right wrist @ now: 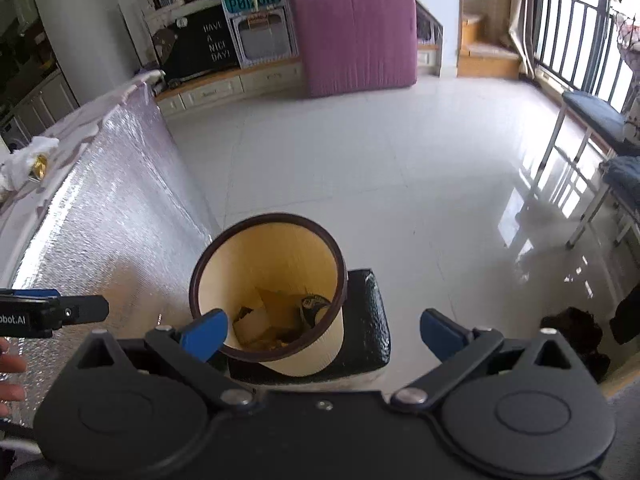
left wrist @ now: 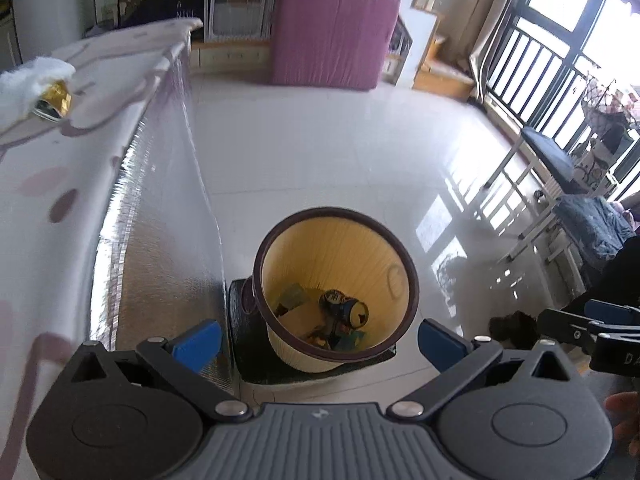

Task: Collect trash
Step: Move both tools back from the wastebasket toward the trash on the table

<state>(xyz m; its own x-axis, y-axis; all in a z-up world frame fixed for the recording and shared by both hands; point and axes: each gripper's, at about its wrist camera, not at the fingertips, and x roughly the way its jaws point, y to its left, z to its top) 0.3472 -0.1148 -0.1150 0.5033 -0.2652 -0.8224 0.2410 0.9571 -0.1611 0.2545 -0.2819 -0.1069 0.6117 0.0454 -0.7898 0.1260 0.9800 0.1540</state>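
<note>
A cream trash bin with a dark brown rim (left wrist: 412, 280) stands on a black mat on the floor beside the table; it also shows in the right wrist view (right wrist: 340, 264). Inside lie a dark can (left wrist: 348, 308) and cardboard scraps (right wrist: 260, 320). My left gripper (left wrist: 320, 340) is open and empty above the bin. My right gripper (right wrist: 324, 334) is open and empty above the bin too. A crumpled white tissue (left wrist: 32, 76) and a gold can (left wrist: 54, 100) lie on the table top at the far left; they also show in the right wrist view (right wrist: 34, 156).
The table (left wrist: 60, 184) has a patterned cloth and a silver foil side (right wrist: 104, 208). A pink mattress (left wrist: 332, 28) leans on the far cabinets. White-framed benches (right wrist: 592, 128) stand along the window at right. A dark object (right wrist: 572, 328) lies on the floor.
</note>
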